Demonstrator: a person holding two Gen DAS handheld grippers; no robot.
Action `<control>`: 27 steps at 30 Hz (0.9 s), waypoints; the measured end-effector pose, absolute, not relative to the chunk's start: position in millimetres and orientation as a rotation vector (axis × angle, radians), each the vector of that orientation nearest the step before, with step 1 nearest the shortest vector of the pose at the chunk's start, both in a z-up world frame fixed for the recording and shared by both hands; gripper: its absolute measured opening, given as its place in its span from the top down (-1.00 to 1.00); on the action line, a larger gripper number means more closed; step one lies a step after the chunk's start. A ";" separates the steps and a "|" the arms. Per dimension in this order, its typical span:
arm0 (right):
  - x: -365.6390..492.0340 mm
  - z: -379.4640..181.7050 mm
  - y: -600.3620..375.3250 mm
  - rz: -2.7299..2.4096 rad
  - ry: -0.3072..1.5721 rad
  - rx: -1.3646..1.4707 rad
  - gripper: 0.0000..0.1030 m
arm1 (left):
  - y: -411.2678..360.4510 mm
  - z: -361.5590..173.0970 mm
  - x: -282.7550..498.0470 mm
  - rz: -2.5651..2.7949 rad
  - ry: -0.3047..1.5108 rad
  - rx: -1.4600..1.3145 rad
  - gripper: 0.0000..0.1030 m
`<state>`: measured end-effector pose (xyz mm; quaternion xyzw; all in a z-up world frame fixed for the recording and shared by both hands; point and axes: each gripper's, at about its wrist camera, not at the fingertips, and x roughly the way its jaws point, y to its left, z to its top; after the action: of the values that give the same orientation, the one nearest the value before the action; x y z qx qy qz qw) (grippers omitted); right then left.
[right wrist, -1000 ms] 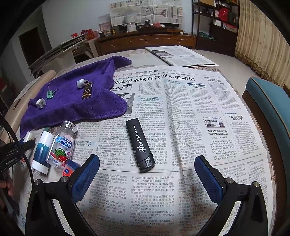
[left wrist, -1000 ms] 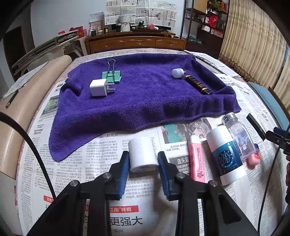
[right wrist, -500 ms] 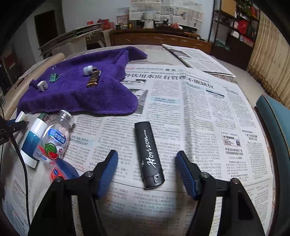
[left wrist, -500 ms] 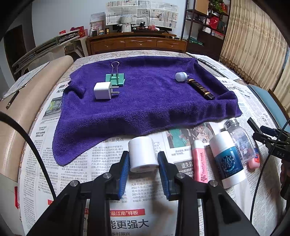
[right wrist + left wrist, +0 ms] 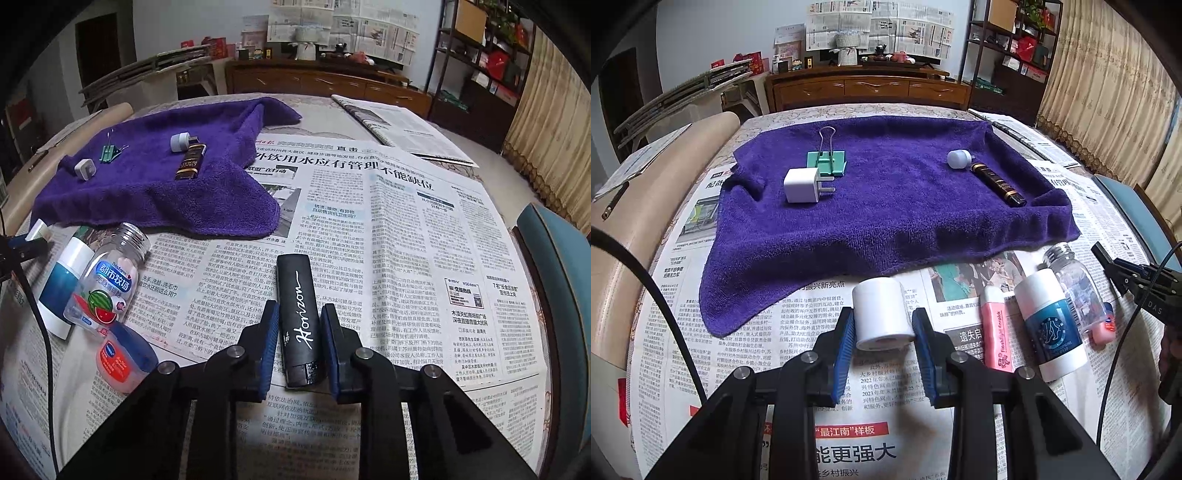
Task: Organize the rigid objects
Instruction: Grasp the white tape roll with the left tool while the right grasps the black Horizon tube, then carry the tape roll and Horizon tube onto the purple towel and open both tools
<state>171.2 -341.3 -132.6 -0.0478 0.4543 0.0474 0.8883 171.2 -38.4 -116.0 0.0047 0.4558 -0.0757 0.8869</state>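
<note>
My left gripper [image 5: 883, 325] is shut on a white tape roll [image 5: 881, 310], held just above the newspaper in front of the purple towel [image 5: 886, 218]. On the towel lie a white charger plug [image 5: 802, 185], a green binder clip [image 5: 827, 158], a small white cap [image 5: 956, 158] and a dark tube [image 5: 997, 184]. My right gripper [image 5: 300, 325] has closed around a black "Horizon" case [image 5: 299, 314] lying on the newspaper; the pads touch its sides.
Beside the tape lie a pink eraser [image 5: 995, 334], a white-and-blue stick [image 5: 1049, 328], a clear candy bottle [image 5: 107, 280] and a small red-and-blue tin [image 5: 123, 356]. A folded newspaper [image 5: 399, 129] lies at the far side. A teal chair [image 5: 557, 280] stands at the right.
My right gripper moved forward over the black case and its jaws closed from wide open onto its sides. My left gripper lifted slightly and drew back with the tape roll.
</note>
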 end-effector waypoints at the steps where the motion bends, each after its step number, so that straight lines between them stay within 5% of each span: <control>1: 171.8 -132.0 -342.9 0.100 0.951 -0.086 0.56 | -37.8 -115.1 171.0 -0.156 0.946 0.010 0.41; 27: 167.4 -107.0 -344.4 0.119 0.938 -0.019 0.56 | -24.5 -71.1 176.6 -0.134 0.885 0.027 0.41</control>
<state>167.4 -344.4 -107.0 -0.0092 0.4518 0.0575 0.8902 176.6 -24.5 -71.1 0.0128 0.4280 -0.0648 0.9014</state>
